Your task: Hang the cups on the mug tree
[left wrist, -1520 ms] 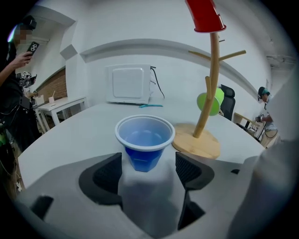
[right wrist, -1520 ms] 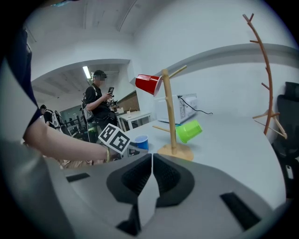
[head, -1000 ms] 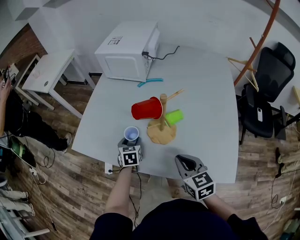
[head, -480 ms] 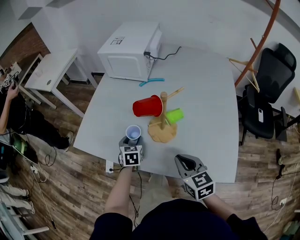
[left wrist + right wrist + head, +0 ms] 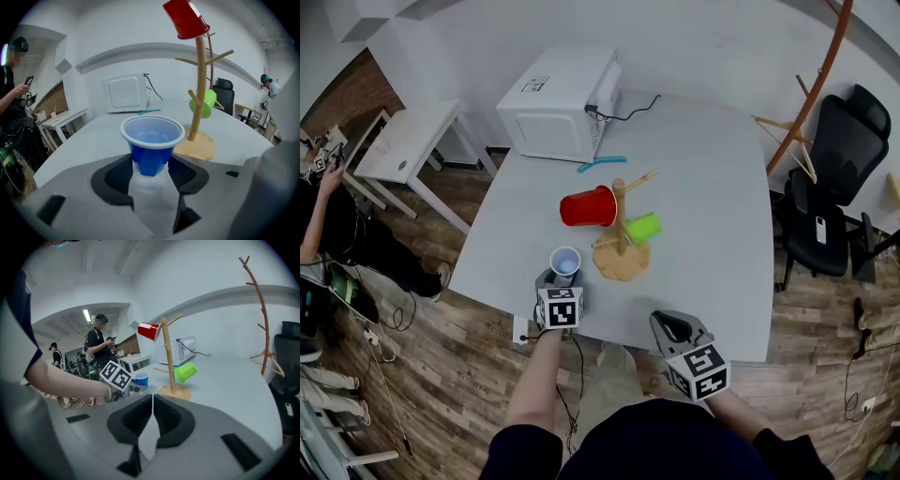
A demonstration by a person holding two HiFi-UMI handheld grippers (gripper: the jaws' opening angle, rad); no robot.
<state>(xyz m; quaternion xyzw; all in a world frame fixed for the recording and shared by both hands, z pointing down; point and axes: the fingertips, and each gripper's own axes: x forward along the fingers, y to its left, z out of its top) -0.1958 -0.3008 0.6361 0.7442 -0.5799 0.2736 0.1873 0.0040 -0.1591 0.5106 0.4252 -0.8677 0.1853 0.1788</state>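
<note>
Left hand-held gripper [image 5: 151,163] has its jaws clamped on the lower part of an upright blue cup [image 5: 152,136], near the mug tree [image 5: 622,220], just off its round base on the person's near-left side. Right hand-held gripper [image 5: 152,399] is pinched together with nothing in it, well short of the mug tree at the tabletop's [image 5: 712,187] near edge. On the mug tree a red cup [image 5: 588,207] sits on the top left peg, a green cup [image 5: 643,227] lower on the right.
</note>
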